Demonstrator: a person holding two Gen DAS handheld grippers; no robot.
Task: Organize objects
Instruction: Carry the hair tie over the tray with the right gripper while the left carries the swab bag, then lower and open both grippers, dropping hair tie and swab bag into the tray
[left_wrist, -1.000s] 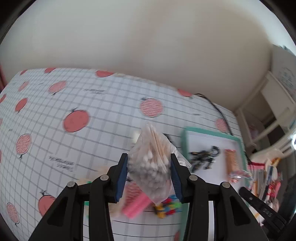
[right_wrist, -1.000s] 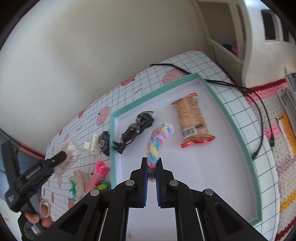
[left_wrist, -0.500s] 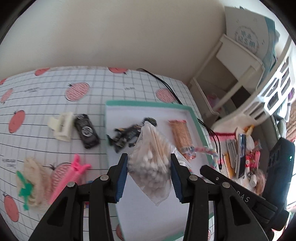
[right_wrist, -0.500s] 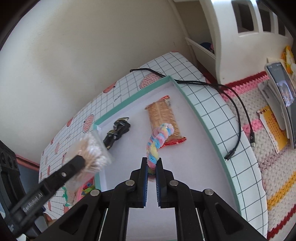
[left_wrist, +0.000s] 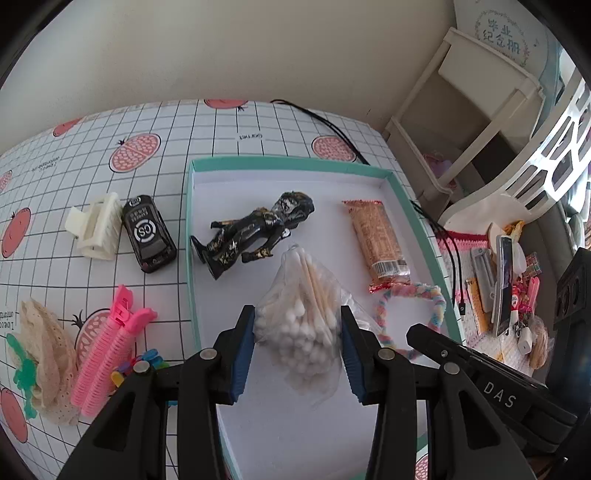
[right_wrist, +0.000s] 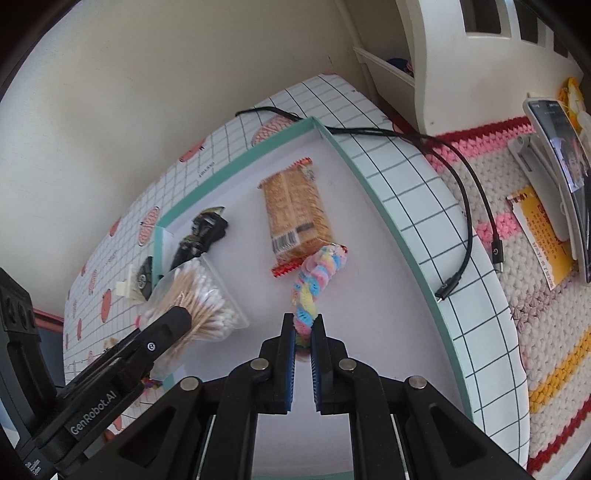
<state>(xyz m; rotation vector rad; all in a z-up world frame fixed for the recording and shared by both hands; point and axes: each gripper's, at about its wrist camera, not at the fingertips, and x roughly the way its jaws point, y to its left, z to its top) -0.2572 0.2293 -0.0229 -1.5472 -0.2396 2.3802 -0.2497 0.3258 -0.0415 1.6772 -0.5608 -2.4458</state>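
The left tongs (left_wrist: 297, 341) clamp a clear bag of cotton swabs (left_wrist: 303, 317) by its lower half, the blue pads pressed into its sides. The bag hangs above the white floor of the teal-rimmed tray (left_wrist: 190, 236), near the tray's left wall. The right tongs (right_wrist: 303, 352) are narrowed on one end of a pastel braided headband (right_wrist: 314, 284); its far end lies against the red crimped edge of a cracker packet (right_wrist: 293, 214) on the tray floor.

Inside the tray a black and gold action figure (left_wrist: 255, 232) lies slantwise, its feet touching the left wall. The cracker packet lies near the right wall, apart from the figure. Bare tray floor shows between figure and packet, and more of it below both tongs toward the near edge.

Outside the left wall, on the checked bench (left_wrist: 177, 122), a black toy car (left_wrist: 147, 234) sits just beside a cream hair claw (left_wrist: 96, 227). Nearer the camera lie pink hair rollers (left_wrist: 110, 350), a beige lace scrunchie (left_wrist: 42, 354) with a green clip (left_wrist: 24, 376), and small coloured clips (left_wrist: 142, 363) partly hidden by the left tongs.

A black cable (right_wrist: 461, 206) runs along the bench past the tray's far right corner and hangs over the bench's right edge toward a crocheted rug (right_wrist: 546, 295).
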